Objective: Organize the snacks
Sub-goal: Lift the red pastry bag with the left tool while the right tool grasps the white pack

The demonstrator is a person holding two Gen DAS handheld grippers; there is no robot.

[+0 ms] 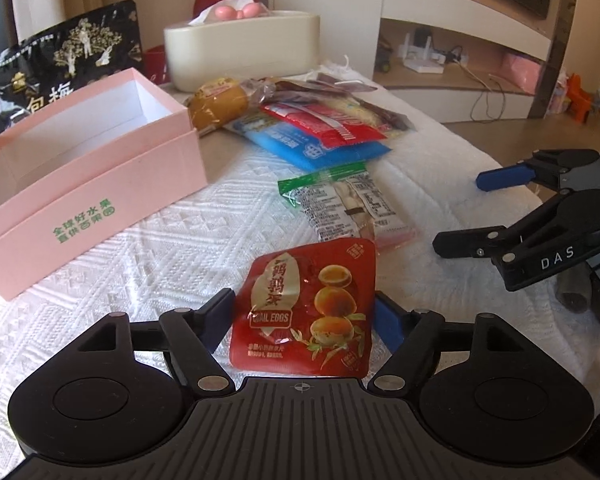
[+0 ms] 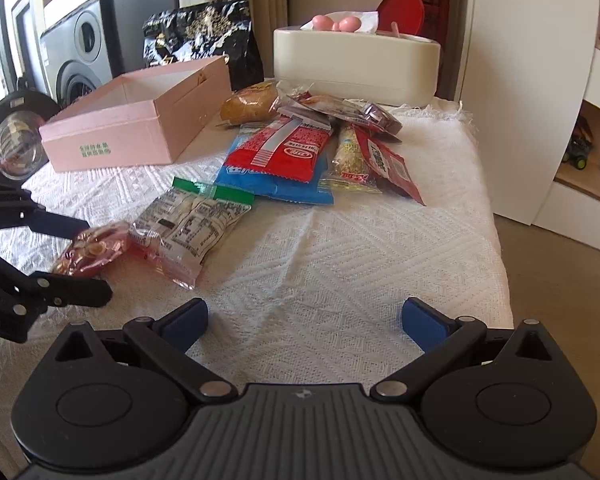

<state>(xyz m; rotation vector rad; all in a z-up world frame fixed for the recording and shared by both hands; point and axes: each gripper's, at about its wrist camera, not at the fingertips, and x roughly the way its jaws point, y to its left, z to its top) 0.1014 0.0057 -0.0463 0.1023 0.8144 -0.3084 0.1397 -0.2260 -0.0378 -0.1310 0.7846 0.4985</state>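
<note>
From your left wrist, the left claw (image 1: 304, 312) stands spread with the red quail-egg packet (image 1: 306, 308) lying between its blue pads; neither pad seems to press it, so the packet rests on the white cloth of the table (image 1: 160, 248) rather than being pinched. The pink box (image 1: 96, 184), open and apparently empty, sits beyond the packet to the left, likely the place meant for sorted snacks. On the far side of the packet from you lies a clear green-topped packet (image 1: 340, 204), touching or nearly touching it, and farther beyond that the snack pile (image 1: 300, 124) of red, blue and yellow wrappers. From your right wrist, the right claw (image 2: 304, 320) is also spread, holding nothing, over bare cloth well on the near side of the pink box (image 2: 140, 120). The same quail-egg packet (image 2: 94, 250) shows at the left edge, in front of that box and between the other claw's fingers. The pile (image 2: 300, 148) lies just right of the box, within easy reach of this idle claw.
</note>
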